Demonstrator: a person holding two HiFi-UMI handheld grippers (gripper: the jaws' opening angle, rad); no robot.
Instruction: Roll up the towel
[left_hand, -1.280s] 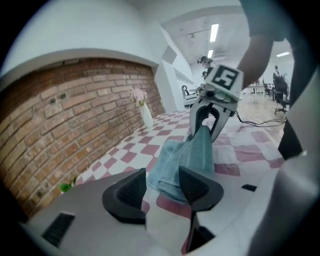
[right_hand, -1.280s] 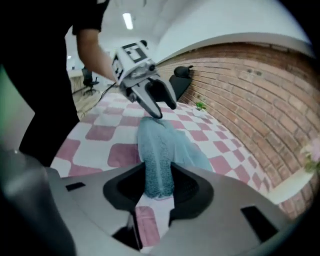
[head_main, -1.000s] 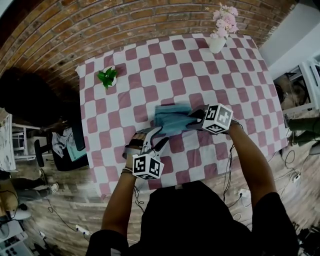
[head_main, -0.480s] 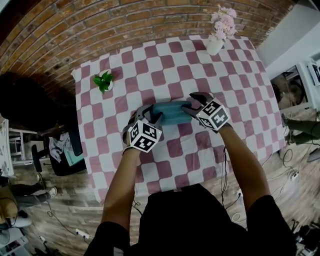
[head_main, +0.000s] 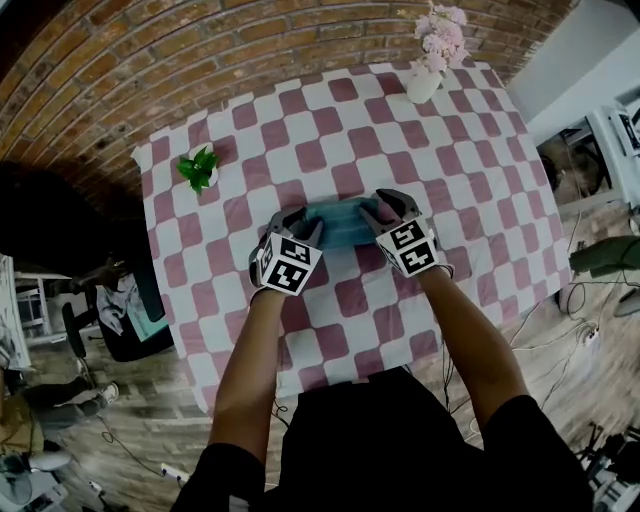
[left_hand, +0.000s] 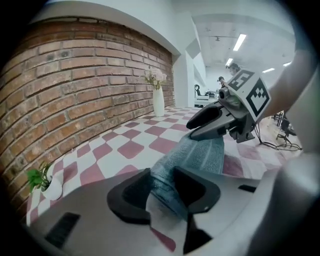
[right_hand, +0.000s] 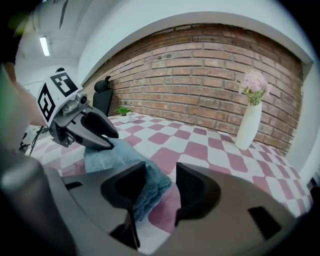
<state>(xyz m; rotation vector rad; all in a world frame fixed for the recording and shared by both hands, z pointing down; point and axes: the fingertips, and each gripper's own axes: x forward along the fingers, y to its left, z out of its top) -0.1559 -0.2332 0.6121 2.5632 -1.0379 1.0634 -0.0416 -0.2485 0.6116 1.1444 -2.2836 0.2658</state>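
Insp. note, towel roll, both tongs on station.

1. Location: towel (head_main: 345, 222) lies on the counter (head_main: 470, 170), approx. mid-cloth and just ahead of me. It is a short, thick bundle, already partly gathered and not spread flat.

2. Key relation: the towel's long axis runs left-right, straight across from one set of tongs to the other. The left tongs (left_hand: 161, 187) sit at its left end and the right tongs (right_hand: 160, 187) at its right end, each set pointing inward along that axis. Neither hand is nearer, as both are at the cloth. Judgement: any further rolling must turn the bundle about this left-right line, so both ends have to move together or the roll will skew.

3. Tongs state:
- L: has just been closing. The towel end fills the gap and both pads bear on it, so it is clamped.
- R: has also just been closing. The towel end is between the pads and lies against the inner one. Checked cloth shows between the towel and the other pad, so there's no bite yet. I rate it as apart.

4. Pose: both forearms reach fwd from my body, roughly parallel and a little converging. Both tongs tilt down toward the counter with the marker cubes uppermost.

5. Risk (judgement): the grip is uneven L vs R, and the R end may slip when turned.
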